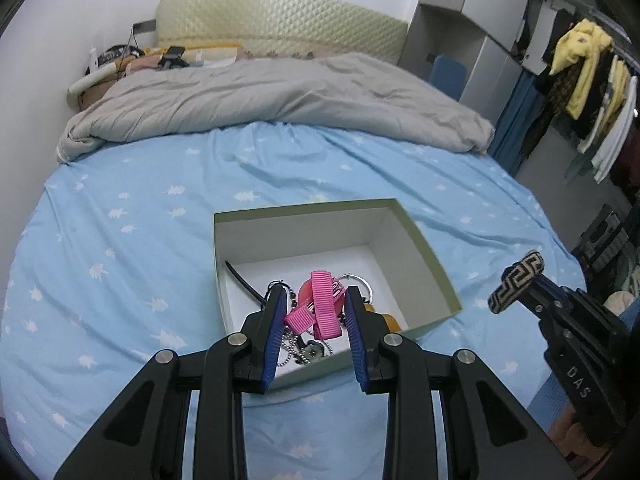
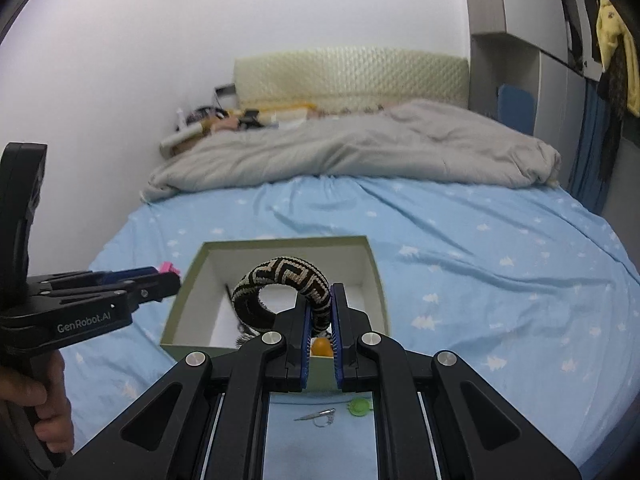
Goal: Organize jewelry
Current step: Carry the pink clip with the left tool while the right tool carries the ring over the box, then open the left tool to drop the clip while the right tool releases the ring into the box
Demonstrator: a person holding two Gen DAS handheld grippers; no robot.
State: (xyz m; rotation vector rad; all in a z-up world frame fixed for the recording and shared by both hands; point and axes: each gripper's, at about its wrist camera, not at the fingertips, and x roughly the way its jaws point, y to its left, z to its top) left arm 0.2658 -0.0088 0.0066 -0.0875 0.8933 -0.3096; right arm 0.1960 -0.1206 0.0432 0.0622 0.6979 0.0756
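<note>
You are holding the left gripper [image 1: 316, 312] over the near end of an open cardboard box [image 1: 424, 248] that is sitting on the bed's blue sheet [image 1: 120, 240]. Between its blue pads a pink ribbon hair clip [image 1: 322, 304] is sitting; the pads appear to be pressing on its two sides, so the gripper is grasping the clip above the box's contents. Below it, on the white floor of the box, a ball chain [image 1: 294, 350], a silver hoop [image 1: 362, 282], a black stick-like piece [image 1: 244, 280] and an orange item [image 1: 390, 320] are lying together at the near end.

Your right gripper [image 2: 319, 316] is clenched on a knitted hair ring [image 2: 280, 284] with a black-and-cream key pattern, the ring standing upright and arching to the left of the jaws. From the left wrist view the same ring [image 1: 516, 282] is showing at the tip of the right gripper [image 1: 532, 292], off the right side of the box and above the sheet.

On the sheet nearer you than the box, between the right gripper's arms, a small silver clip [image 2: 320, 414] and a green round piece [image 2: 360, 406] are lying just beside each other. Your left hand [image 2: 44, 404] is wrapping the left gripper's handle. A grey duvet [image 1: 280, 96] is bunched across the far half of the bed.
</note>
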